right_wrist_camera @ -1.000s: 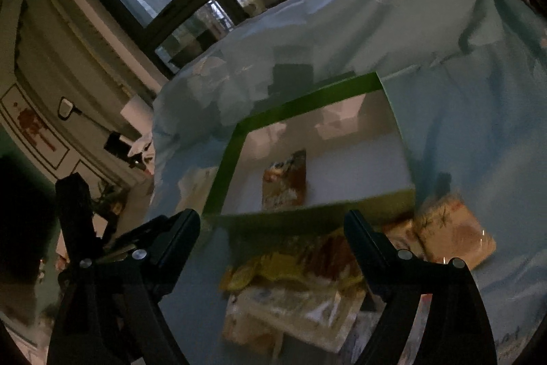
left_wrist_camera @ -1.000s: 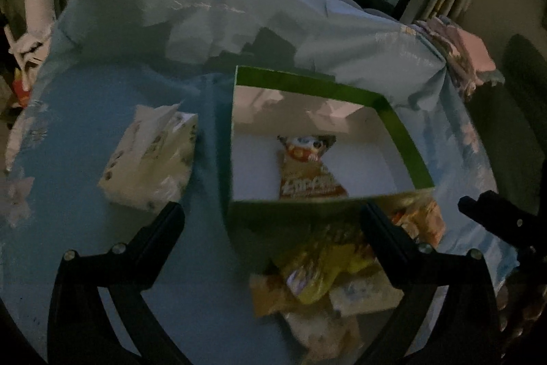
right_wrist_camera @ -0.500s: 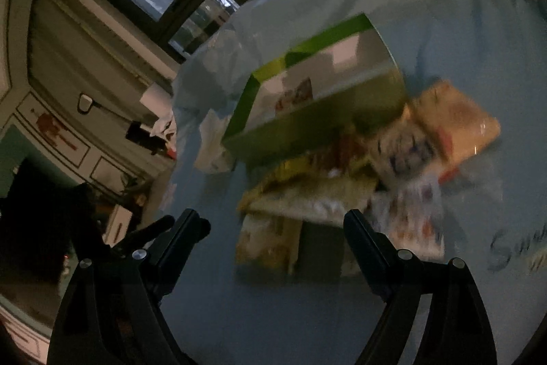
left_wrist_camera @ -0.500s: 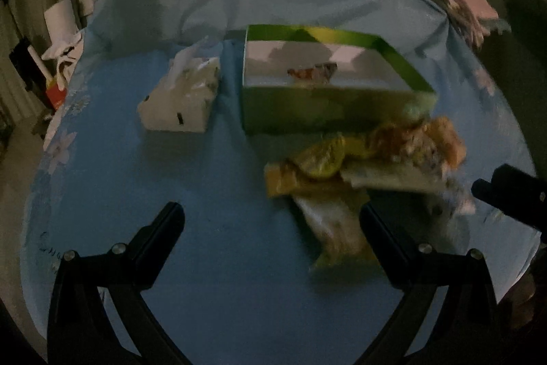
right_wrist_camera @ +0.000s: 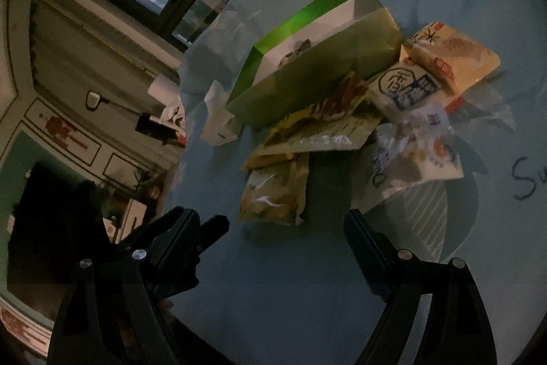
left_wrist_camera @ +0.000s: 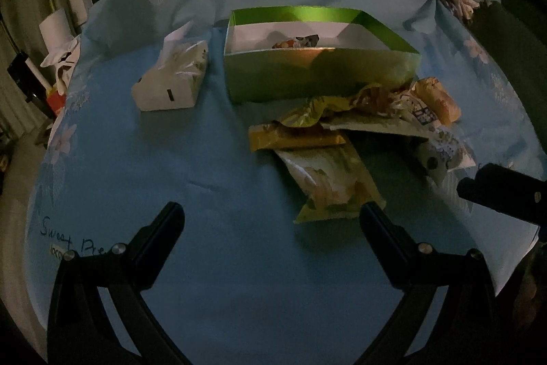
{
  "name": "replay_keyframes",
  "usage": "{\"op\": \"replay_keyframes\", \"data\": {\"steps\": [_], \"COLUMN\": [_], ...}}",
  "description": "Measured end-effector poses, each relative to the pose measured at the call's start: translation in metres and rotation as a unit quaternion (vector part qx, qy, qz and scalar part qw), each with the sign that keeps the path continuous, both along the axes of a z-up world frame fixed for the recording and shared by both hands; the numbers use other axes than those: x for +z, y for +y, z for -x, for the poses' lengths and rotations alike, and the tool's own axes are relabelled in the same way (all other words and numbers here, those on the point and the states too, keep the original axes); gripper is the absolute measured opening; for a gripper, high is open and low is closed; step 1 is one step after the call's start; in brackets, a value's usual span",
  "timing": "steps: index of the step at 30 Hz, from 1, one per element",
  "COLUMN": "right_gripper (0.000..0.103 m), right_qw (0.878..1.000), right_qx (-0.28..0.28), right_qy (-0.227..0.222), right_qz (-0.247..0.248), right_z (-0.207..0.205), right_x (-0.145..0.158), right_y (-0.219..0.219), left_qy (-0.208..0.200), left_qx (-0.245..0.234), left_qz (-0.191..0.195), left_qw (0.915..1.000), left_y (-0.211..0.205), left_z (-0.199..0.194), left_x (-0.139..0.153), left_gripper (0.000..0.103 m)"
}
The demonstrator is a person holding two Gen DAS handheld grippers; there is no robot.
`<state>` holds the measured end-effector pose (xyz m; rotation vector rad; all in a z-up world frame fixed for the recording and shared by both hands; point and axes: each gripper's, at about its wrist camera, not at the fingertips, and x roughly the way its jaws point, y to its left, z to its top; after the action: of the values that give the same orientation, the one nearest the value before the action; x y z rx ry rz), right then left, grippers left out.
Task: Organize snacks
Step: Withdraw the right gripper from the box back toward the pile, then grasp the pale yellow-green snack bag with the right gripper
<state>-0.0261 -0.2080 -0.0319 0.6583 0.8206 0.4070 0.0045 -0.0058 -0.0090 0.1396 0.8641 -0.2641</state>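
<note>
Tissue pack [left_wrist_camera: 172, 76] far left on worktop [left_wrist_camera: 136, 159] w/ blue cloth, apart from everything else. Green box [left_wrist_camera: 318, 70] next over, open top, one snack packet [left_wrist_camera: 297, 41] inside near back wall. Snack pile [left_wrist_camera: 359, 132] just in front of box's near wall, touching it; packets overlap, long yellow-green one [left_wrist_camera: 328, 183] sticks out nearest the cam. Left gripper [left_wrist_camera: 271, 214] spread wide, empty, low over bare cloth short of pile. Right gripper [right_wrist_camera: 285, 224] also spread, empty, near the pile's front edge; orange pack [right_wrist_camera: 451, 53] at pile's right end.
</note>
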Motion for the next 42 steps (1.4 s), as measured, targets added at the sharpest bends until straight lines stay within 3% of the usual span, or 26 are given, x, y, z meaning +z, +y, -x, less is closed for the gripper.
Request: {"op": "replay_keyframes", "data": {"steps": [9,25,35,38,42], "right_gripper": [0.087,0.087,0.087,0.081,0.064], "right_qw": [1.000,1.000,0.999,0.999,0.999], "right_qx": [0.018,0.017,0.005,-0.003,0.001], "right_qy": [0.011,0.025,0.030,0.035,0.047], "right_qz": [-0.009,0.006,0.014,0.012,0.002], "right_z": [0.000,-0.029,-0.058,-0.063,-0.070], "right_x": [-0.011,-0.033,-0.037,-0.038,-0.041], "right_y": [0.012,0.043,0.058,0.057,0.055], "left_qy": [0.009,0.038,0.044,0.049,0.061], "left_qx": [-0.002,-0.029,-0.054,-0.061,-0.074], "left_qz": [0.001,0.070,0.111,0.128,0.137], "left_qw": [1.0000,0.9964,0.9914,0.9887,0.9860], "left_y": [-0.001,0.010,0.002,0.001,-0.004], "left_z": [0.000,-0.016,-0.035,-0.041,-0.047], "left_x": [-0.008,-0.039,-0.039,-0.038,-0.042], "left_gripper": [0.103,0.099,0.094,0.090,0.080]}}
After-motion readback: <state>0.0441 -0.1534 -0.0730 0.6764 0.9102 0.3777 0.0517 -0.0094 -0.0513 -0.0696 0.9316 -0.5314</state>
